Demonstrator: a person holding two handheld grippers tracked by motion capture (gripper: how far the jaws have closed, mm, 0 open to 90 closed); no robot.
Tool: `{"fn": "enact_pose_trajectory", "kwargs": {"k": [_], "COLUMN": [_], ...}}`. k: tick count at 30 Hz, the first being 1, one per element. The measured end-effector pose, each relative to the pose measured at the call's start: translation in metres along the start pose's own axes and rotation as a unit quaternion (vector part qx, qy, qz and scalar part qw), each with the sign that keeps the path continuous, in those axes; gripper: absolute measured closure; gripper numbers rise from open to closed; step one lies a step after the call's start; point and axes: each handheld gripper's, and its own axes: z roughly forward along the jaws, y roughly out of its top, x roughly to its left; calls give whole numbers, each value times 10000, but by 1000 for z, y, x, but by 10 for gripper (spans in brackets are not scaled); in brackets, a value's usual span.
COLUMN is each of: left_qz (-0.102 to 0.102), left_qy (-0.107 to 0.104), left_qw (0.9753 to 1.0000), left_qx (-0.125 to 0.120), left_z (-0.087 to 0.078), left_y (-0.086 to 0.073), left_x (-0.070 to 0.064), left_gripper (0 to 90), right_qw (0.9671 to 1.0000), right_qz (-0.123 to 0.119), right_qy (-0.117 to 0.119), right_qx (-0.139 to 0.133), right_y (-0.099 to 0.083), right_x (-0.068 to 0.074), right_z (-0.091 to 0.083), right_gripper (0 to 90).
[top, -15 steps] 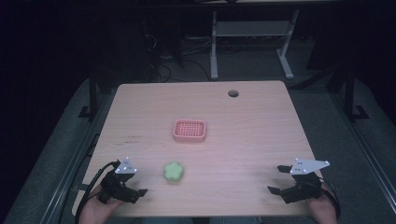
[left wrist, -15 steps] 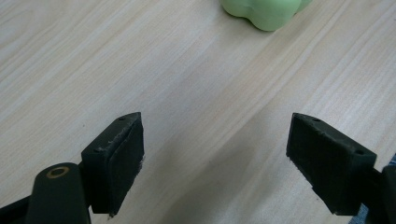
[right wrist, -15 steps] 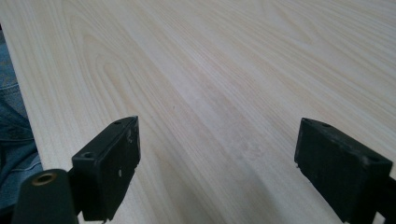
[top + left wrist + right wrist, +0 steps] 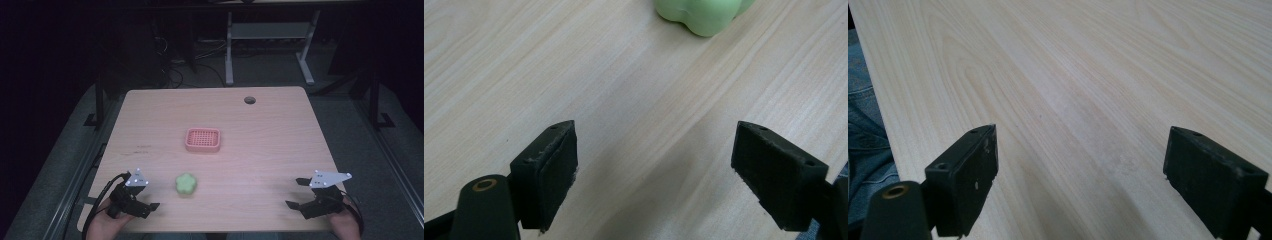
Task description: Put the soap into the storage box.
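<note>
Both tongs are spread and empty: our left tongs (image 4: pixel 142 200) sit at the desk's (image 4: pixel 280 130) near-left corner, right tongs (image 4: pixel 300 192) near-right. The green flower-shaped block (image 4: pixel 186 184) lies near the near edge, just beside the left tongs; we should straddle its lobes squarely before pinching.

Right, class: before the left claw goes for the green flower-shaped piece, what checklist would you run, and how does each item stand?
1. Left claw open: ok.
2. Green flower-shaped piece free on the table, nothing touching it: ok.
3. Piece ahead of the left claw, path bare: ok.
4. Right claw open and far off: ok.
5. Pink perforated tray empty: ok.
6. Piece soft or rigid: cannot tell.
</note>
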Motion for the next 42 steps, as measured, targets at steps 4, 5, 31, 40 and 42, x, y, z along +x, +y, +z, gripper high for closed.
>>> {"fn": "enact_pose_trajectory", "kwargs": {"k": [4,5,31,40,42], "left_qz": [3,7,202,227,273], "left_qy": [26,30,3,-35,-40], "left_qw": [10000,10000,9998,9997,9996], "left_qx": [-33,-60,0,-13,29], "left_z": [-2,-2,3,1,1], "left_y": [0,1,15,23,25], "left_x": [-1,-1,-10,-12,-12], "left_gripper": [186,186,186,186,186], "right_qw": [10000,10000,10000,10000,10000], "right_qz": [-6,-21,-60,-18,-31], "right_qy": [3,5,14,14,25], "right_qx": [17,23,29,34,47], "right_y": [1,1,1,1,1], "right_x": [1,1,3,2,2], "right_z": [0,0,2,2,3], "right_gripper": [138,138,138,138,138]}}
